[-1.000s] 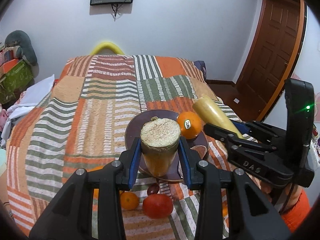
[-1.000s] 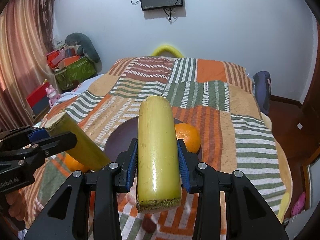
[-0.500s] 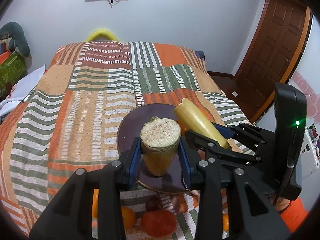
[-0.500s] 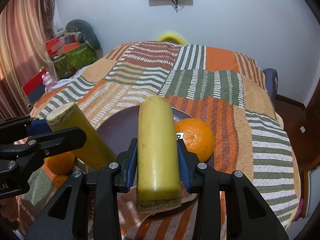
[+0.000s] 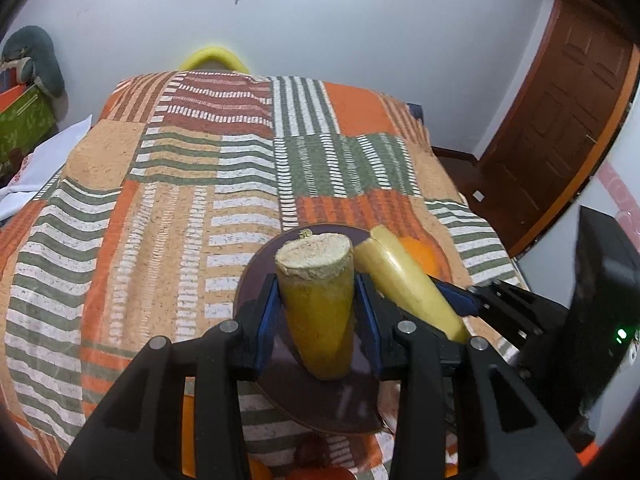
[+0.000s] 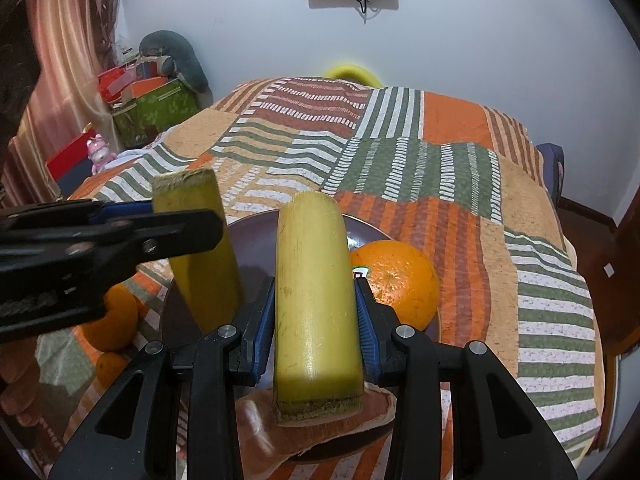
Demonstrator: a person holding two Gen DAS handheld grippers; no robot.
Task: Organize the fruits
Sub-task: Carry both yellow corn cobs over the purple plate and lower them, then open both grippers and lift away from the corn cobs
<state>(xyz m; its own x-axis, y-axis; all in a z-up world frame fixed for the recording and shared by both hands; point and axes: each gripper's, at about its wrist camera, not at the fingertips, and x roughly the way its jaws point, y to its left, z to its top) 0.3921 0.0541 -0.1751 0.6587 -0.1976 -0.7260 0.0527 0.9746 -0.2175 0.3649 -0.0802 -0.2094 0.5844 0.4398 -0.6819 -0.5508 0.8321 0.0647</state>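
While our left gripper (image 5: 316,316) and right gripper (image 6: 316,312) each clamp 1 sugarcane piece (image 5: 316,300) over the dark plate (image 6: 256,272), with the orange (image 6: 396,284) at 2 o'clock, we judge lowering and releasing comes next.

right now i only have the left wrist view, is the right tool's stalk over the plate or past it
Observer: Over it. The right tool grips the right stalk, and its near cut end hangs above the near part of the plate; I cannot tell whether they touch.
Operator: anything off the plate i can't see
Observer: Yes. A large orange and a small orange lie on the blanket left of the plate, beyond the left tool and the left stalk.
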